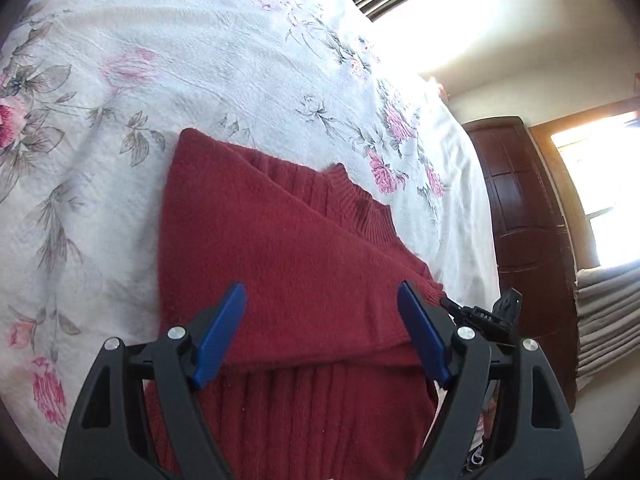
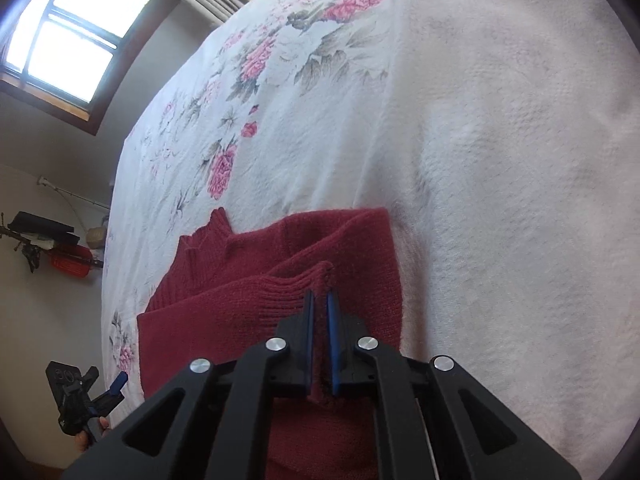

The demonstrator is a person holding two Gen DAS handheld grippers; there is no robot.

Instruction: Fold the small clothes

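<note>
A dark red knitted sweater (image 1: 280, 248) lies on the floral bedspread (image 1: 160, 60), with a sleeve folded across its body and the ribbed collar (image 1: 360, 200) showing beyond. My left gripper (image 1: 320, 296) hovers open just above it, blue pads wide apart, nothing between them. In the right wrist view the same sweater (image 2: 248, 304) lies below my right gripper (image 2: 320, 300), whose blue pads are shut on the ribbed cuff (image 2: 312, 276) of a sleeve laid over the body. The left gripper (image 2: 116, 388) also shows at that view's lower left, beside the bed edge.
The white floral bedspread (image 2: 480, 160) spreads wide beyond and to the right of the sweater. A dark wooden wardrobe (image 1: 524, 220) and stacked grey fabric (image 1: 608, 312) stand past the bed edge. A window (image 2: 68, 32) and a wall shelf with clutter (image 2: 44, 236) lie off the bed.
</note>
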